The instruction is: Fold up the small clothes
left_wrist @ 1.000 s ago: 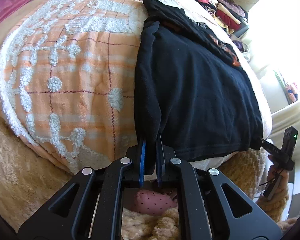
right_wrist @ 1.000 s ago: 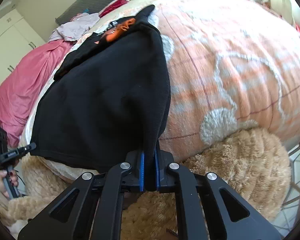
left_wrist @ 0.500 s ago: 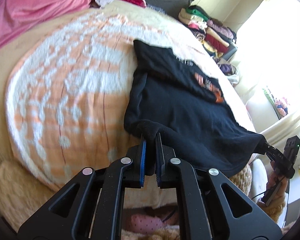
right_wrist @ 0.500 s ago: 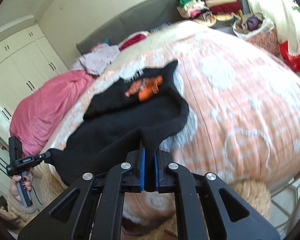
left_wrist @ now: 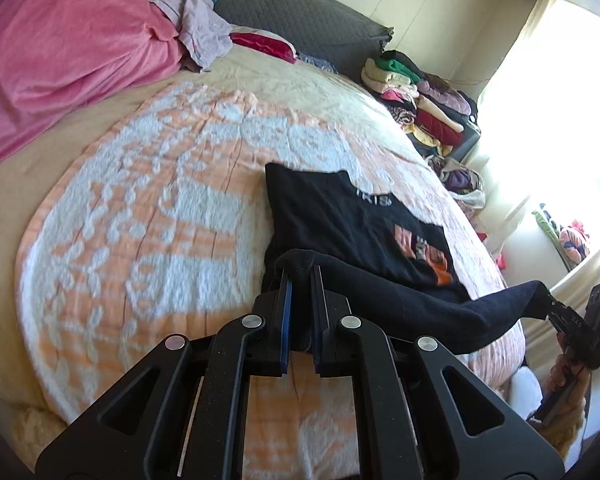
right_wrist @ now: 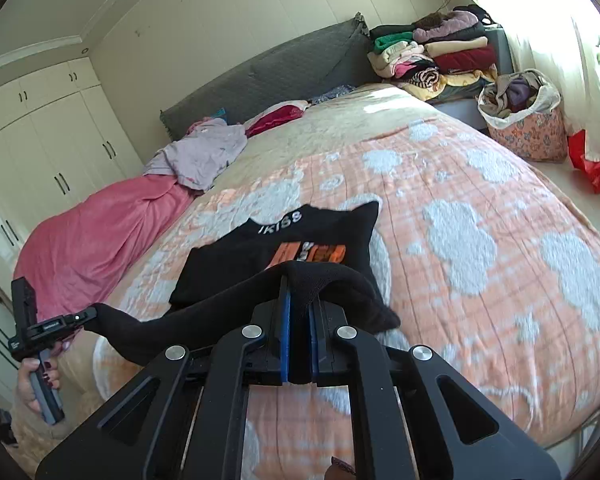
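A wide bed is filling the room, wearing a peach-and-white tufted chenille bedspread (right_wrist: 480, 248) over a cream quilted blanket (left_wrist: 284, 76). A dark grey quilted padded headboard (right_wrist: 284, 68) is standing against a pale cream panelled wall (right_wrist: 228, 12). White built-in wardrobe doors with dark handles (right_wrist: 48, 148) are lining the left side in the right wrist view. A crumpled pink duvet (left_wrist: 60, 44) is lying along one edge of the bed. Bright daylight is pouring through a sheer white curtain (right_wrist: 540, 28). A stack of folded mixed-colour clothes (right_wrist: 436, 56) is sitting in the corner beside it, with a floral fabric bag stuffed with laundry (right_wrist: 528, 120) standing just beside the stack.
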Tool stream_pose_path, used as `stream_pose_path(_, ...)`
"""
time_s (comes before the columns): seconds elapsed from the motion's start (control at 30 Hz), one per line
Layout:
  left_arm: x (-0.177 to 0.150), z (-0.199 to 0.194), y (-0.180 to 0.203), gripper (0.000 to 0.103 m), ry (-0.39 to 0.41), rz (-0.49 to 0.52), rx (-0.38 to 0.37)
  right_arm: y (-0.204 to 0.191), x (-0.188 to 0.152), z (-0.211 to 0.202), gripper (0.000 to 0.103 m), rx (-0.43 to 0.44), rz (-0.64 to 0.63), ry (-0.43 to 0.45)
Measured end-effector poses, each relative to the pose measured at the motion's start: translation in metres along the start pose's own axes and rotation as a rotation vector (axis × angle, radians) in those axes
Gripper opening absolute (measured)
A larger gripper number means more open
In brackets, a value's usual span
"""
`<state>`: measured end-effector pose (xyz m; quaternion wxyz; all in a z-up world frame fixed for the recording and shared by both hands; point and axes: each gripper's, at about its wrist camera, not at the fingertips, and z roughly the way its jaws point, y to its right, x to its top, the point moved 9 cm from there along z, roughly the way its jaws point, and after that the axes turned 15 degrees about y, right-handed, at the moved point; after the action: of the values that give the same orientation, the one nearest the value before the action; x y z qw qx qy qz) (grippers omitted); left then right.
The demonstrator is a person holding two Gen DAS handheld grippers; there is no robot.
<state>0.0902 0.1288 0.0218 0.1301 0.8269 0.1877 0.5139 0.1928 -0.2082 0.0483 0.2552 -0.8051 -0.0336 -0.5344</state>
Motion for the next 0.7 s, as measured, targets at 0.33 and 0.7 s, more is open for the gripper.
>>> stream_pose_path(0.33, 0.035, 0.037, 0.004, 0.002, 0.047, 0.014, 0.043, 0.007, 0.025, 0.044, 0.006, -0.030, -0.020, 0.002)
stream_pose_path(0.7, 0.070, 0.083, 0.009, 0.002, 0.069, 0.043, 0.076, 0.023, 0.047, 0.095, 0.006, -0.056, -0.025, -0.003)
